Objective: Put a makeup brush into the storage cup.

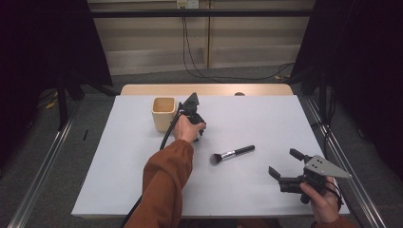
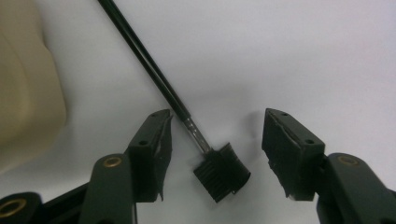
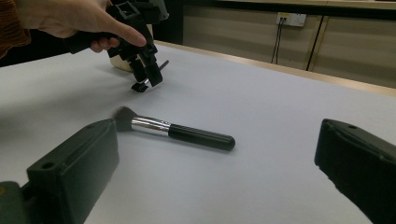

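Observation:
A slim black brush with a small comb-like head (image 2: 221,176) lies on the white table (image 1: 266,118), its thin handle (image 2: 140,51) running away past a beige cup (image 1: 164,113). My left gripper (image 2: 217,116) points down over it, open, with the head lying between the jaws and touching neither. In the high view this left gripper (image 1: 194,114) sits just right of the cup. A fluffy makeup brush (image 1: 233,153) with a silver ferrule and black handle lies mid-table. My right gripper (image 1: 283,162) stands open to its right, facing the makeup brush (image 3: 177,130) from a short distance.
The beige cup (image 2: 23,93) stands close to the left jaw. Bare tabletop stretches on all sides of the makeup brush. A wooden strip (image 1: 206,89) edges the table's far side, and cables hang at the wall (image 1: 190,52) behind.

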Action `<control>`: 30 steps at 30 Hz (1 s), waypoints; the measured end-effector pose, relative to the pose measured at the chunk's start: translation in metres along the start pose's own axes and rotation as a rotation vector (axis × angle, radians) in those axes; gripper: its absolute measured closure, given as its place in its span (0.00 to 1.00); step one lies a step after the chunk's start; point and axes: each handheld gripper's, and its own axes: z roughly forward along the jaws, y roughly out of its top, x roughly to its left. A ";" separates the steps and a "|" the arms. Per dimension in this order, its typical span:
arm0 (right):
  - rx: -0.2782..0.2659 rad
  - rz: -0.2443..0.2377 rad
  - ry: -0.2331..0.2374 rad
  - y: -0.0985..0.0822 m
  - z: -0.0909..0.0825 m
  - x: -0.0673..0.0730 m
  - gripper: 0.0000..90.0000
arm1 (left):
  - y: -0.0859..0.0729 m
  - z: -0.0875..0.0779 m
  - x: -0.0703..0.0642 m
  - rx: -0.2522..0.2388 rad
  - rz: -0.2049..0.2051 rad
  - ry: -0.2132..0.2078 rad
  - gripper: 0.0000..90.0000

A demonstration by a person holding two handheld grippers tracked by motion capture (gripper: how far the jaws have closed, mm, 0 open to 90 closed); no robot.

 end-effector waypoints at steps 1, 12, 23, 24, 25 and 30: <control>0.000 0.000 0.000 0.000 0.000 0.000 0.00 | 0.000 0.000 0.000 -0.004 -0.006 0.007 0.51; 0.000 -0.001 0.003 0.000 0.000 0.000 0.00 | 0.001 0.001 -0.002 -0.005 -0.041 0.080 0.70; 0.000 -0.001 0.004 0.000 0.000 0.000 0.00 | 0.002 0.000 0.000 0.009 -0.045 0.106 0.84; 0.000 0.000 0.004 0.000 0.000 0.000 0.00 | 0.002 0.000 0.000 0.013 -0.042 0.104 0.85; 0.000 0.000 0.004 0.000 0.000 0.000 0.00 | 0.002 0.000 0.000 0.013 -0.041 0.105 0.85; 0.001 -0.001 0.003 0.000 -0.001 0.001 0.00 | 0.002 -0.001 0.002 0.036 -0.011 0.096 0.95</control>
